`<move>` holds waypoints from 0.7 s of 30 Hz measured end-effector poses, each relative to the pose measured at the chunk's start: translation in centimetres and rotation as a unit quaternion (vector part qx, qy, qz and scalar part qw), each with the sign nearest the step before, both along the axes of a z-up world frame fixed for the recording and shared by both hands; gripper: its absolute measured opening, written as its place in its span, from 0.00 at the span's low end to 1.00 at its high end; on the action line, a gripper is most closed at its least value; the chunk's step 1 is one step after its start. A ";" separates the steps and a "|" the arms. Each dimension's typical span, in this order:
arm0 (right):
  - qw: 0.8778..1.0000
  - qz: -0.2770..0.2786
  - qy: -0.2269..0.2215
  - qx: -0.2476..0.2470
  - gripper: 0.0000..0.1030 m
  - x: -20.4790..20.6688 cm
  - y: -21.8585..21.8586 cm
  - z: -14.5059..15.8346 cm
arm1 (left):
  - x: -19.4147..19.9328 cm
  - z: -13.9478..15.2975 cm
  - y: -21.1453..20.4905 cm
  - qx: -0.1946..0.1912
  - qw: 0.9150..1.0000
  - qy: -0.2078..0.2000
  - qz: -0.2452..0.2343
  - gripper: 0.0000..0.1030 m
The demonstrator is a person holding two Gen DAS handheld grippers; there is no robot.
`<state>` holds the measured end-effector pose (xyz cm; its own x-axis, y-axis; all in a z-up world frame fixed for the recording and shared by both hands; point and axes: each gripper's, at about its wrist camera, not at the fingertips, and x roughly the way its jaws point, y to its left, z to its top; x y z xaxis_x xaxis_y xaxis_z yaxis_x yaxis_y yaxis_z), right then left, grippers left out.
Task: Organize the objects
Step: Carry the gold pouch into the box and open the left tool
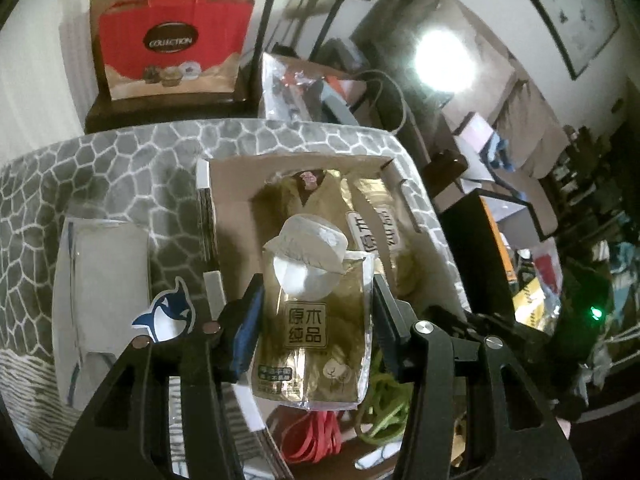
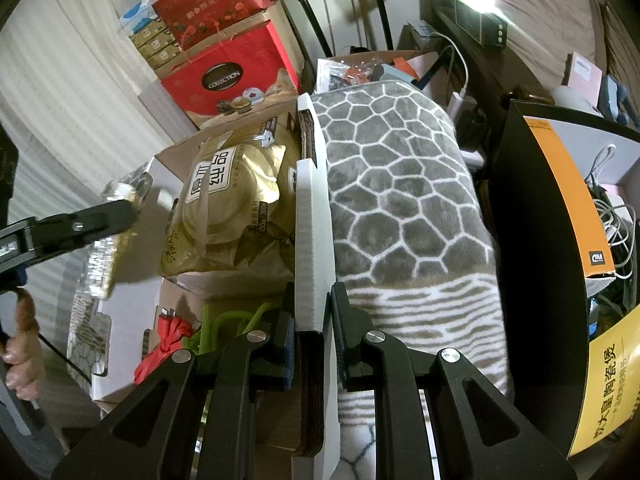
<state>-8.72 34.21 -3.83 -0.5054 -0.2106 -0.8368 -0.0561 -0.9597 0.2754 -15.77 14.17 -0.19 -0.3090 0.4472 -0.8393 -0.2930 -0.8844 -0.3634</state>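
Note:
My left gripper (image 1: 316,320) is shut on a gold wet-wipes pack (image 1: 316,332) with a clear plastic lid, held above an open cardboard box (image 1: 240,176). Larger gold packs (image 1: 372,220) lie inside the box. Red bands (image 1: 316,436) and green bands (image 1: 384,404) lie at the box's near end. My right gripper (image 2: 314,332) is shut on the white box flap (image 2: 314,240), holding it upright. In the right wrist view the left gripper (image 2: 92,220) with its pack (image 2: 108,256) hangs at the left over the box, and the big gold pack (image 2: 236,200) lies inside.
The box rests on a grey blanket with a white cell pattern (image 1: 120,168), also seen in the right wrist view (image 2: 400,200). A white sheet with a dolphin sticker (image 1: 168,312) lies left. Red gift boxes (image 1: 172,40) stand behind. A black and orange carton (image 2: 560,200) stands right.

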 end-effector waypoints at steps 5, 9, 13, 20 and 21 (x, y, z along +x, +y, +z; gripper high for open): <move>1.000 0.000 0.001 -0.003 0.14 0.0 0.0 0.0 | 0.0 -0.3 -0.3 -0.004 1.000 0.001 0.010 0.62; 1.000 0.000 0.002 -0.004 0.14 0.0 -0.2 0.1 | 0.2 0.5 -1.2 -0.005 1.000 0.014 0.012 0.64; 1.000 0.000 0.001 -0.005 0.14 0.0 -0.2 0.1 | 0.0 1.5 -3.3 -0.010 0.999 0.032 0.023 0.69; 1.000 0.000 0.002 -0.005 0.15 0.0 -0.1 0.1 | -1.3 0.4 -8.0 -0.044 0.997 0.026 0.061 0.69; 1.000 0.000 0.002 -0.005 0.15 0.0 -0.1 0.1 | -1.4 0.1 -8.6 -0.047 0.996 0.023 0.067 0.69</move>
<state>-8.69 34.07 -3.70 -0.5079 -0.2182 -0.8333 -0.0552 -0.9571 0.2843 -17.16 5.60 -0.11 -0.3994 0.3205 -0.8589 -0.1853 -0.9458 -0.2668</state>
